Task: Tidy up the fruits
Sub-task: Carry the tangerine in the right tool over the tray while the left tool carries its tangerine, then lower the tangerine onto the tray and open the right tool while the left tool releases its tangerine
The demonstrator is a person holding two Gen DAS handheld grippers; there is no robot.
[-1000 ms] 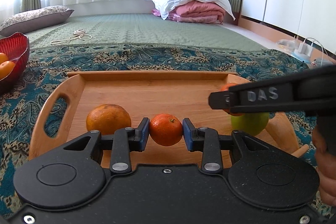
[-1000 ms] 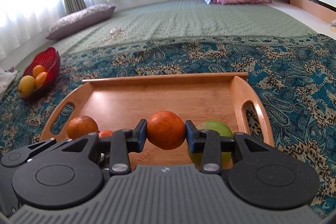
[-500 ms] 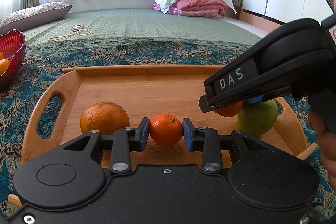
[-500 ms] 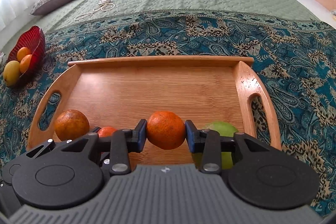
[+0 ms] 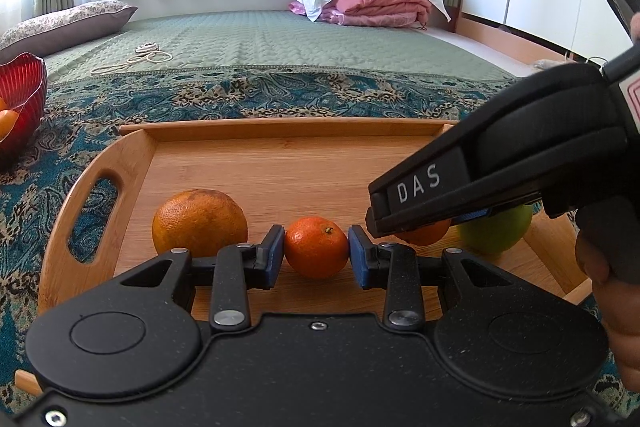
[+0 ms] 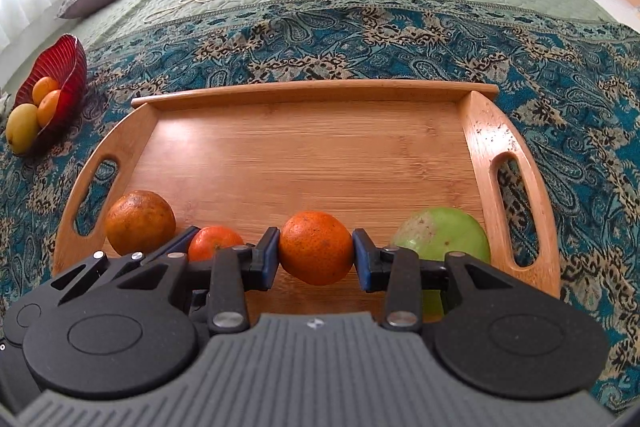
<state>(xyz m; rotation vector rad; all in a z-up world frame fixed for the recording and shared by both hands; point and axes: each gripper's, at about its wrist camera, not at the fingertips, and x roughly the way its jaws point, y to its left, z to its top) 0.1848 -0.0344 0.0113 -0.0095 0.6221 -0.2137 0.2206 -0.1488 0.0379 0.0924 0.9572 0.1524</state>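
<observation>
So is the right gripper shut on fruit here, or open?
Shut: the right gripper has both blue pads pressed against an orange, held above the wooden tray.

Smooth pale wood tray [image 6: 486, 131], glossy ribbed red glass bowl [image 6: 66, 65], matt patterned woven cloth [image 6: 360, 39].

Left gripper [image 5: 316, 251]: matte black speckled housing with two round raised discs, black linkage bars fixed by silver rivets, small silver screws on the body, blue pads on the fingertips [image 5: 274, 253]. Right gripper [image 6: 316, 253]: same black linkages, discs and blue pads, with a grey ribbed cover behind them. Its side casing carries white raised lettering "DAS". Bare skin of the right hand [image 5: 616, 307] shows at its handle.
</observation>
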